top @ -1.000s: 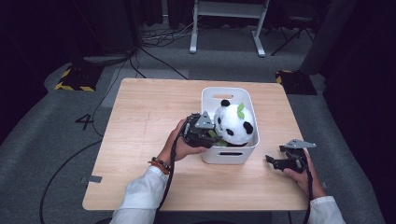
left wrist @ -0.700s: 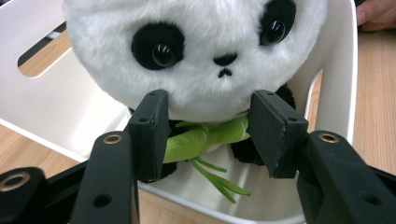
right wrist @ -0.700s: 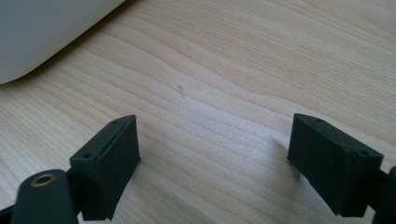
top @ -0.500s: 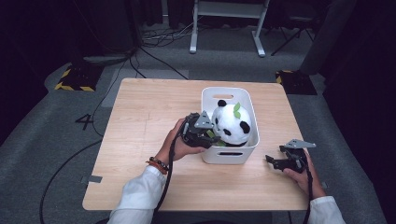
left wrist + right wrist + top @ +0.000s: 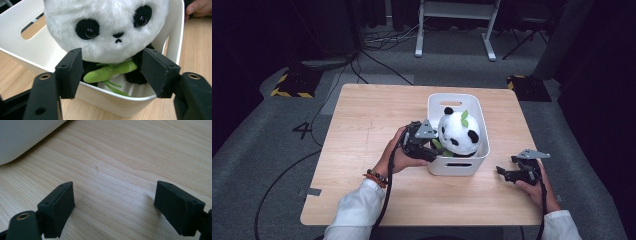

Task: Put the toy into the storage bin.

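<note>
Plush panda [image 5: 459, 134] seated inside the white bin [image 5: 479, 111], face toward the bin's left wall, green bamboo sprig [image 5: 110, 71] across its chest. Left gripper [image 5: 428, 148] at the bin's left rim, jaws spread wide to either side of the panda's body, not pressing it as seen in the left gripper view. Right gripper [image 5: 506, 172] just to the right of the bin, low over the bare wooden counter [image 5: 372, 115], jaws wide apart with nothing between them; bin's corner visible at the upper left of the right gripper view.
</note>
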Action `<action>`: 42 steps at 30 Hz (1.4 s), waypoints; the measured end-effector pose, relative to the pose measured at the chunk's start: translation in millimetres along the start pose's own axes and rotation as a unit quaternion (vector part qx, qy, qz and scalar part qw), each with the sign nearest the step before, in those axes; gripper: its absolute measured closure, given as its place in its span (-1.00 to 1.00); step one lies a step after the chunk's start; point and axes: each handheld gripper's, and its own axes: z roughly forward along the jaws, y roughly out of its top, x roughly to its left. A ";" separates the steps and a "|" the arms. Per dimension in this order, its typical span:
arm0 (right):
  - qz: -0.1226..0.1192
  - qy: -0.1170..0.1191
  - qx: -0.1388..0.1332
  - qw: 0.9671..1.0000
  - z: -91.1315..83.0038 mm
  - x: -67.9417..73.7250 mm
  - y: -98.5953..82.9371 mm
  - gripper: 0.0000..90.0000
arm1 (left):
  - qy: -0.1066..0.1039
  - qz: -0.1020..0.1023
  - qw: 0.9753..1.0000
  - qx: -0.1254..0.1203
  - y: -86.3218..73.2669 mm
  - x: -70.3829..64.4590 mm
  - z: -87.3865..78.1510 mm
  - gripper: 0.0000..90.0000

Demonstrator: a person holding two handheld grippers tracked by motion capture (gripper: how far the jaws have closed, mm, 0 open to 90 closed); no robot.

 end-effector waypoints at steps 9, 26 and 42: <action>0.000 0.000 0.000 1.000 0.0 0.0 0.0 -0.64 | 0.025 -0.017 0.999 -0.011 -1.3 0.0 -3.7 -0.56; 0.000 0.000 0.000 1.000 0.0 0.0 0.0 -0.64 | 0.061 -0.025 0.998 -0.022 -12.3 1.7 -24.2 -0.65; 0.000 0.000 0.000 1.000 0.0 0.0 0.0 -0.64 | 0.088 -0.024 0.996 -0.022 -23.4 2.9 -43.7 -0.65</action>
